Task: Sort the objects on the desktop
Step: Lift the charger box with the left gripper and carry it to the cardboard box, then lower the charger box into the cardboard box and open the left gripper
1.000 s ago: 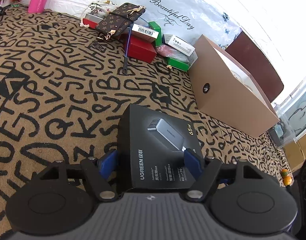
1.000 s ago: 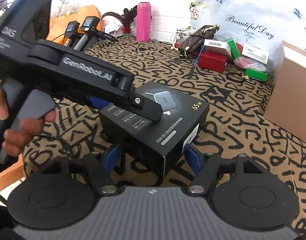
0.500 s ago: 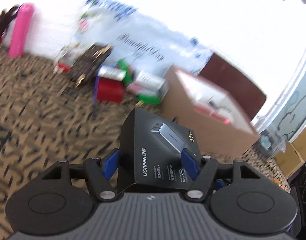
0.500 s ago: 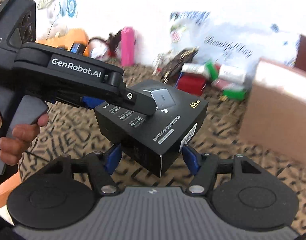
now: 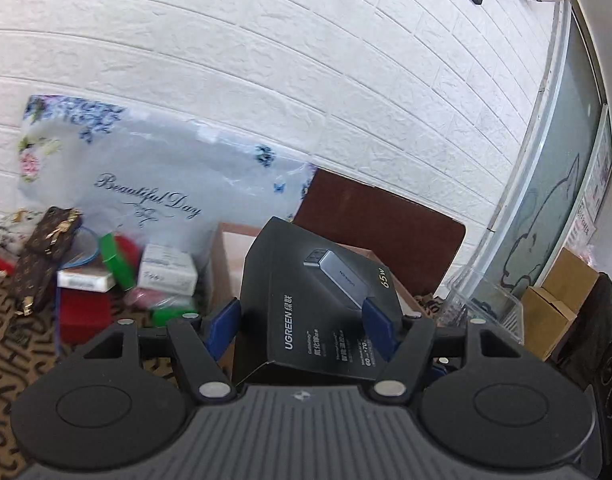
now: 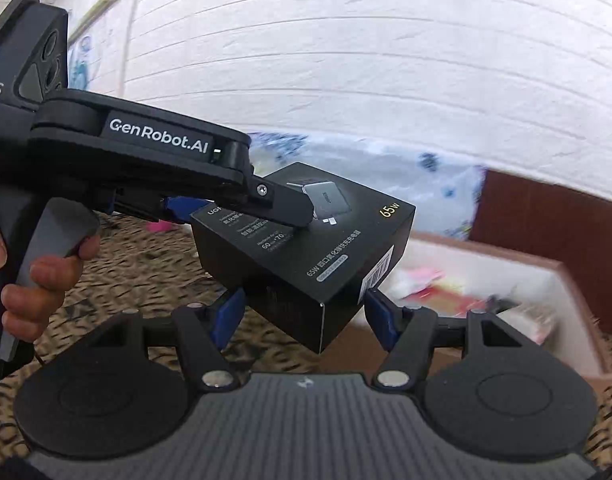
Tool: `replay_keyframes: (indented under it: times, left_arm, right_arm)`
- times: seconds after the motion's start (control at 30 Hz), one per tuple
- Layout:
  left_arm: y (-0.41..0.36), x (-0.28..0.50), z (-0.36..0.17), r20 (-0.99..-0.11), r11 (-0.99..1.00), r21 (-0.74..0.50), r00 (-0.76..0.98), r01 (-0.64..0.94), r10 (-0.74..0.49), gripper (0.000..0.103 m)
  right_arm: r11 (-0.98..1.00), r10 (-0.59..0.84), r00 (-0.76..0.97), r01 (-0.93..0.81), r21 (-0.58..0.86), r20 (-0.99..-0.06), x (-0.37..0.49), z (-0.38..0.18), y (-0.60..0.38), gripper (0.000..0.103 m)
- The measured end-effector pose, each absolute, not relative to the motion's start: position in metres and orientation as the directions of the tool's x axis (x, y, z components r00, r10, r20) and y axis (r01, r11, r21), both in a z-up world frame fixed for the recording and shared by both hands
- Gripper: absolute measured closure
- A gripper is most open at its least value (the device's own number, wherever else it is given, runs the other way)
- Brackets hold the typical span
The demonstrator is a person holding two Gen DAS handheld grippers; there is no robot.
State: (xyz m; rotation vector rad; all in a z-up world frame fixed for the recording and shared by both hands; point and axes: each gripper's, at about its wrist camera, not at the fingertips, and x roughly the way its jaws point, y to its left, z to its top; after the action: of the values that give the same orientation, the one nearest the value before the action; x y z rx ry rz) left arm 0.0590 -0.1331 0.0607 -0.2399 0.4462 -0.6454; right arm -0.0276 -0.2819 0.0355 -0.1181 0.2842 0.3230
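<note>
- Above the patterned bench (image 5: 10, 344), I have the black charger box (image 5: 325, 308) held clear of the surface, tilted, a corner pointing down in the right wrist view.
- My left tongs (image 5: 302, 320) are part-open and clamped on the box, blue pads (image 5: 379, 330) pressing 2 opposite faces.
- My right tongs (image 6: 302, 312) are likewise part-open and closed on the same box (image 6: 306, 248), pads at its lower edges.
- In the right wrist view, the left tongs (image 6: 242, 208) reach in from the left, a person's hand (image 6: 38, 276) around the grey trigger.
- Behind the box stands an open cardboard box (image 6: 517, 280) with blurred pink and red contents; the carried box hangs beside its near rim.
- At the left, a pile by the wall: a red case (image 5: 82, 312), green packets (image 5: 116, 260), a white carton (image 5: 168, 270), a monogram wallet (image 5: 42, 252) and a "Beautiful Day" bag (image 5: 158, 184).
</note>
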Motion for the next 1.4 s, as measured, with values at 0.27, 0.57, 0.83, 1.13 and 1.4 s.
replay_keyframes:
  times: [0.27,0.57,0.83,1.13,1.4]
  left_arm:
    - [-0.174,0.127,0.057,-0.323,0.759,-0.389,0.695,0.522,-0.643,0.033]
    - [-0.201,0.204,0.026,-0.425,0.789,-0.424,0.672,0.444,-0.606,0.034]
    - [-0.194,0.210,0.022,-0.408,0.796,-0.425,0.694,0.431,-0.594,0.010]
    - [-0.191,0.208,0.013,-0.454,0.815,-0.403,0.683,0.416,-0.573,0.009]
    - [-0.188,0.192,0.021,-0.447,0.817,-0.382,0.688,0.432,-0.572,0.009]
  right_arm:
    - [0.962,0.243,0.916,-0.271,-0.044,-0.320,0.030,0.040,-0.325,0.038]
    - [0.972,0.180,0.887,-0.227,-0.063,-0.426,0.131,0.028,-0.343,0.038]
    - [0.986,0.081,0.853,-0.144,-0.083,-0.515,0.163,0.015,-0.346,0.034]
    - [0.992,0.022,0.844,-0.087,-0.096,-0.536,0.173,0.008,-0.350,0.013]
    - [0.993,0.003,0.860,-0.063,-0.100,-0.510,0.161,0.013,-0.348,0.011]
